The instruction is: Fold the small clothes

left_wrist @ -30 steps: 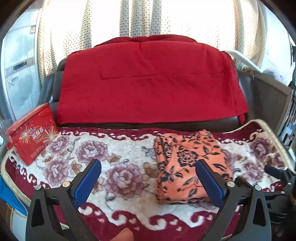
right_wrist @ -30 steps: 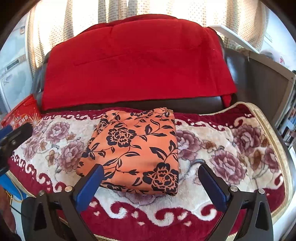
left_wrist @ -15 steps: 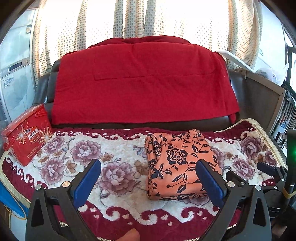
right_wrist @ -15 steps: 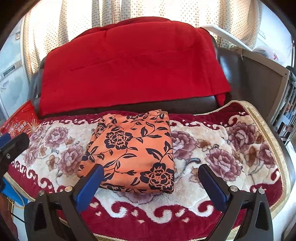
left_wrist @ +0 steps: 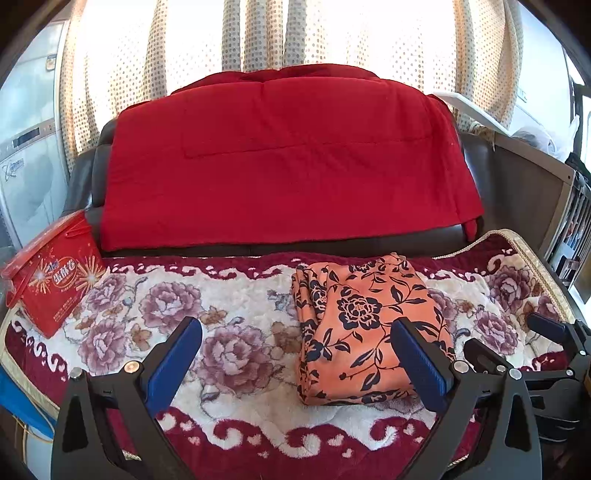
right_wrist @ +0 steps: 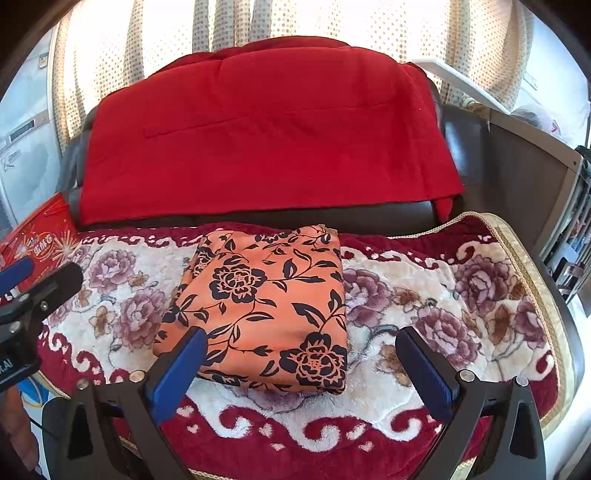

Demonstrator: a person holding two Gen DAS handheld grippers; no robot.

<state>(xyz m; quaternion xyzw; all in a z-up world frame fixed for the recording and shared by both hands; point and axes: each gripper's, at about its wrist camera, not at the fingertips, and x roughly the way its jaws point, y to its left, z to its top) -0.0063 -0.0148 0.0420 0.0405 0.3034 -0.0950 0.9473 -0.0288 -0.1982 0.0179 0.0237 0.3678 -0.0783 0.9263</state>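
Note:
An orange garment with a black flower print (left_wrist: 364, 317) lies folded into a neat rectangle on the floral blanket (left_wrist: 221, 332); it also shows in the right wrist view (right_wrist: 266, 302). My left gripper (left_wrist: 295, 332) is open and empty, held above the blanket's front edge, to the left of the garment. My right gripper (right_wrist: 301, 341) is open and empty, just in front of the garment's near edge. Neither touches the cloth. The right gripper's fingers (left_wrist: 546, 328) show at the right edge of the left wrist view.
A red blanket (left_wrist: 288, 158) hangs over the dark sofa back (left_wrist: 83, 181). A red box (left_wrist: 55, 280) stands at the left end of the floral blanket. Dotted curtains (left_wrist: 258, 33) hang behind. A grey panel (right_wrist: 517, 166) and a rack stand at the right.
Both grippers have pulled back and up from the folded garment, so it looks smaller and farther away. Both have stayed open. The garment has not moved.

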